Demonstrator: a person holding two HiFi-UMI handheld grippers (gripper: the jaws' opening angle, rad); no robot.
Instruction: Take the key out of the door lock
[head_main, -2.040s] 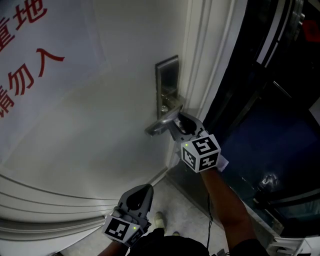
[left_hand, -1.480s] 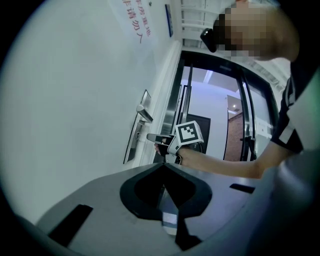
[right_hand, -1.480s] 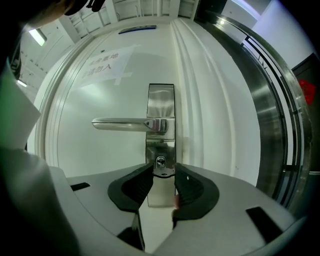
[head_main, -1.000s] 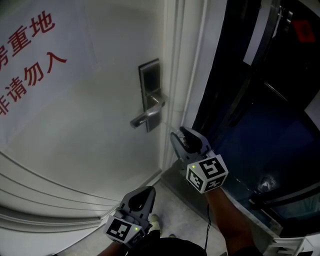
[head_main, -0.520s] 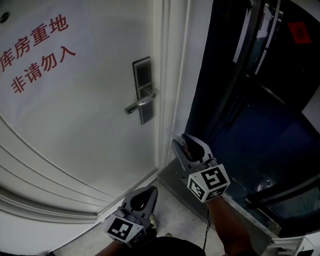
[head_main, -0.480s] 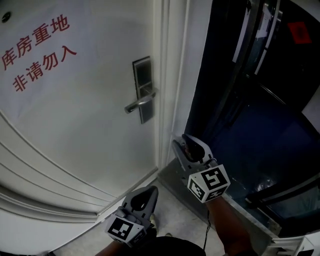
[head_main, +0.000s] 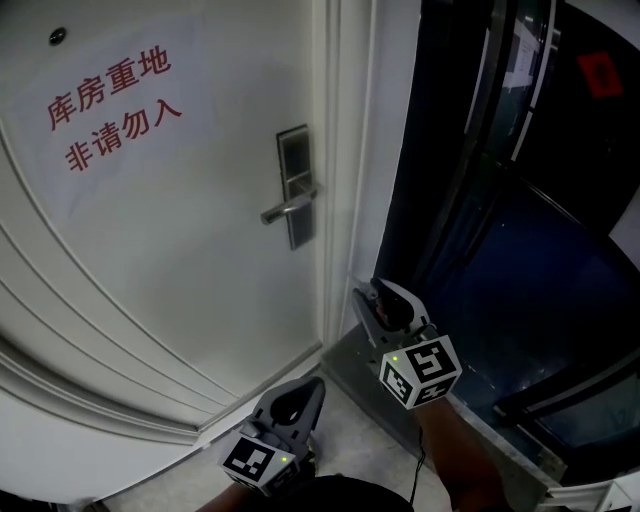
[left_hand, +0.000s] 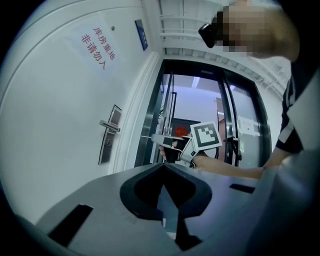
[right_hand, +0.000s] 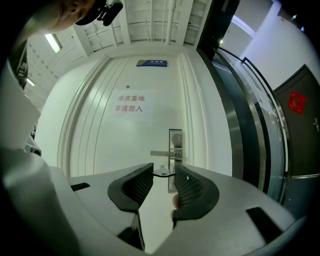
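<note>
A small flat metal key (right_hand: 161, 173) spans the tips of my right gripper (right_hand: 163, 170), which is shut on it. That gripper (head_main: 378, 300) hangs low in front of the door frame, well below and right of the silver lock plate (head_main: 293, 185) and its lever handle (head_main: 288, 209). In the right gripper view the lock plate (right_hand: 175, 150) stands straight ahead behind the key. My left gripper (head_main: 297, 398) is lower, near the floor, with its jaws shut and nothing in them (left_hand: 163, 166). The head view does not show the key.
The white door (head_main: 150, 260) carries a paper sign with red characters (head_main: 115, 110). A dark glass wall with metal bars (head_main: 520, 200) rises to the right. A metal threshold (head_main: 350, 375) runs along the floor below the right gripper.
My right gripper has drawn back and down from the lock plate, where it was two seconds ago. The head view has pulled away from the door. The left gripper stays low.
</note>
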